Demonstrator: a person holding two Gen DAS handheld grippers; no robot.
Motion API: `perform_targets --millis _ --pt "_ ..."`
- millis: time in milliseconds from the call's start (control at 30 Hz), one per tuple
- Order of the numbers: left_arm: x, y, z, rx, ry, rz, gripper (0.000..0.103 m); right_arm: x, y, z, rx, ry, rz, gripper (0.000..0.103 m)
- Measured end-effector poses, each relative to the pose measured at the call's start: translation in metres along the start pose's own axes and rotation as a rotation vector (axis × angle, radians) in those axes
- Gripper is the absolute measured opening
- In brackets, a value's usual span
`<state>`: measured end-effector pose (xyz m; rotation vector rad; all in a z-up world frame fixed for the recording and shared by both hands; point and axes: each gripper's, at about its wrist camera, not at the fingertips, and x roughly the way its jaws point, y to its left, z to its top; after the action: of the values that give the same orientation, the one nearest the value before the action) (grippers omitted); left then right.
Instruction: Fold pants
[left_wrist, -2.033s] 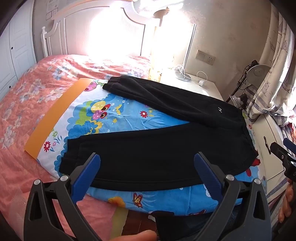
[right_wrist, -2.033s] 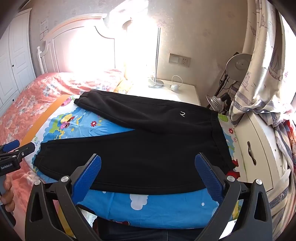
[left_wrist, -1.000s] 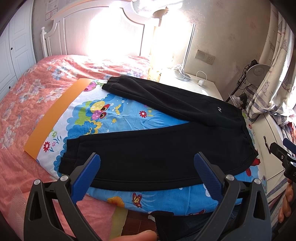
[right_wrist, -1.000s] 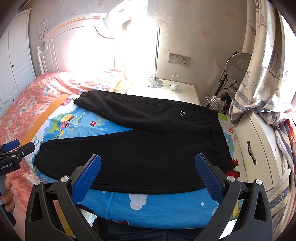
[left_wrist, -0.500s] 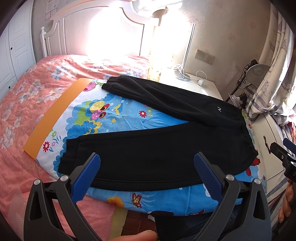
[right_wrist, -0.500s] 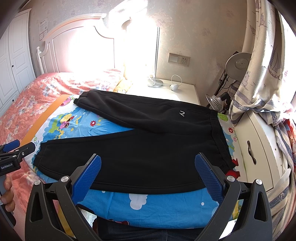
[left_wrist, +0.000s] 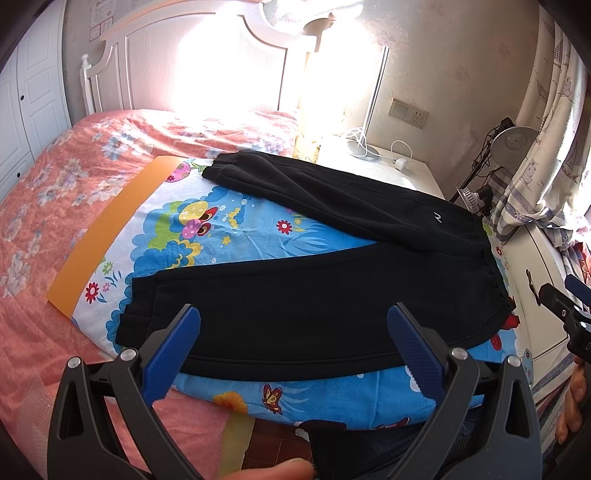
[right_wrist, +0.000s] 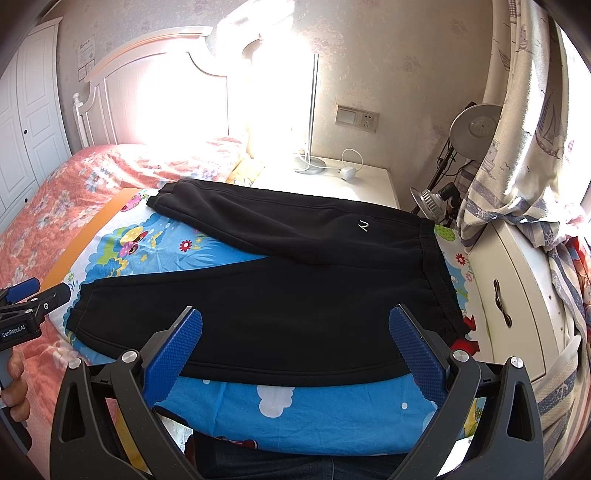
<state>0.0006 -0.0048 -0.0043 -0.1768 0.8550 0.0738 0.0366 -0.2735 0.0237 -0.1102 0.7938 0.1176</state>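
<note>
A: What is taken up by most of both frames?

B: A bed covered in pink flowered cloth is seen across the left of each frame. A bright cartoon sheet is spread over its near corner, presumably as a flat working surface.

A: And where are the pants found?

B: The black pants are laid flat on that sheet, filling the centre of both frames. The waistband is placed at the right, and the two legs are spread apart toward the left, one along the lower centre, the other angled to the upper left. No fold is seen yet, so the task is judged to be at its very start.

A: What is noted at the right?

B: A white nightstand is seen at the upper centre, with a lamp and curtain beside it.

A: How are the claws held?

B: The left gripper is held above the near edge of the pants with its blue jaws spread wide and nothing between them. The right gripper is held likewise, wide apart and empty, nearer the waistband. Both seem poised clear of the cloth so that a grasp point can be chosen, probably one leg to be brought over the other
</note>
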Motion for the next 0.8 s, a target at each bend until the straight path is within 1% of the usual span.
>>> perform_targets --millis 800 --pt "0.0003 -0.0005 -0.0005 -0.001 0.001 -0.001 0.101 -0.0008 0.0009 0.0016 -0.001 0.0 0.001 0.097"
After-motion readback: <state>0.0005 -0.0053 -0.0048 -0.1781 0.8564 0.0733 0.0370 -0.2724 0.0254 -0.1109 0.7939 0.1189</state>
